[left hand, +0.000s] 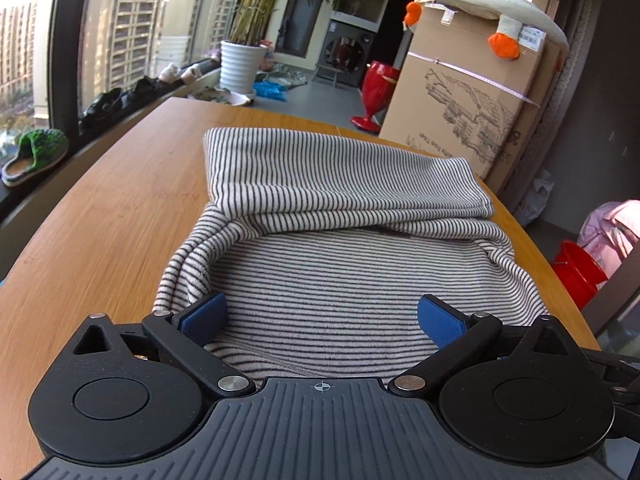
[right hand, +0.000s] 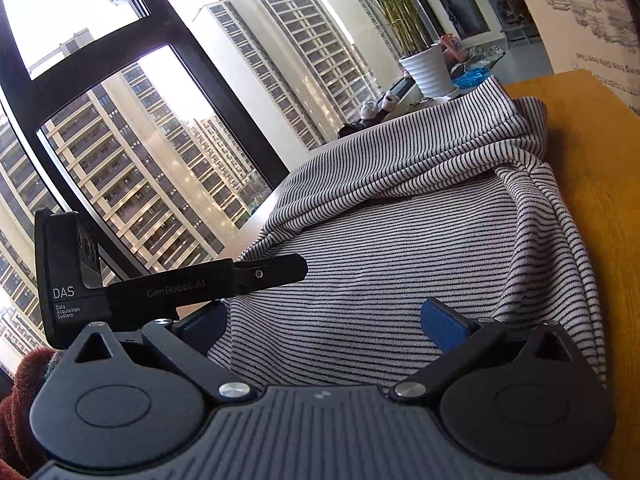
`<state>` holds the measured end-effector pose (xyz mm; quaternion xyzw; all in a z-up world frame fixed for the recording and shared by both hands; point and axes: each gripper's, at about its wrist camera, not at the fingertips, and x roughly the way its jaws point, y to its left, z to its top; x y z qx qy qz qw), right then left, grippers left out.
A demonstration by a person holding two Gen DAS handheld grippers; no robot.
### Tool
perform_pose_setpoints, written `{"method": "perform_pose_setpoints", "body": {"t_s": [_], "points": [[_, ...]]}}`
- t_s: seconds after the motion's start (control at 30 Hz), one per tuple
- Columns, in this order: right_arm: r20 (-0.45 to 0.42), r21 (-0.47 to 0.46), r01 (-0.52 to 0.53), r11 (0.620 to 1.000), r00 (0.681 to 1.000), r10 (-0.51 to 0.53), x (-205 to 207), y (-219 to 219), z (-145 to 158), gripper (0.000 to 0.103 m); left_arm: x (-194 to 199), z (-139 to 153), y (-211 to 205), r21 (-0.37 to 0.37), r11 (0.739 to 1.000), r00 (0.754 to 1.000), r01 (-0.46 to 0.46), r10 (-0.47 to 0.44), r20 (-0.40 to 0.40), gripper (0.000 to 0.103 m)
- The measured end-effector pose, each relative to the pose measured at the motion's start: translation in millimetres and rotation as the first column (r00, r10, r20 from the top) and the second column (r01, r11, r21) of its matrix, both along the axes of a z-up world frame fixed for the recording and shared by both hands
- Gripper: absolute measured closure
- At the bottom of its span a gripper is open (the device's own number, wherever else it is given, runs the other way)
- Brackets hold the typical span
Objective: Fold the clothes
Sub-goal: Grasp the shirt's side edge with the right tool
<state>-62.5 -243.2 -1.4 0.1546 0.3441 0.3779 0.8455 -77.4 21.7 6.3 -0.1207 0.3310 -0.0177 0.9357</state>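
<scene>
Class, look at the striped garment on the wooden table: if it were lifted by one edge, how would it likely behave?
The striped garment would probably hang limp: it already drapes in soft folds. It looks light, a thin knit. It likely won't slide easily on the wooden table, since its folded layers lie bunched.

Right wrist view: black device (right hand: 68, 280) beside gripper, white letters "DAS", smaller lines beneath "Data Acquisition System". Black arm (right hand: 208, 284) extending from it, faint grey "GenRobot.AI". Cardboard box (left hand: 472, 92) with line drawing of buildings; print along its lower edge upside down, unreadable. White label (left hand: 531, 38) near box top, too small to read.
</scene>
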Motion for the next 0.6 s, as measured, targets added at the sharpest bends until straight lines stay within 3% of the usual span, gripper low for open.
{"method": "perform_pose_setpoints", "body": {"t_s": [0.23, 0.47, 0.6], "points": [[-0.008, -0.052, -0.026, 0.998, 1.000, 0.025, 5, 8, 3, 0.000, 13, -3, -5, 0.032, 0.999, 0.999, 0.037, -0.037, -0.005, 0.000], [0.064, -0.275, -0.062, 0.959, 0.994, 0.083, -7, 37, 10, 0.000, 15, -5, 1, -0.007, 0.999, 0.999, 0.045, -0.045, 0.011, 0.000], [0.064, -0.255, -0.024, 0.967, 0.997, 0.041, 1, 27, 20, 0.000, 14, -6, 4, -0.026, 0.998, 0.999, 0.050, -0.049, 0.018, 0.000]]}}
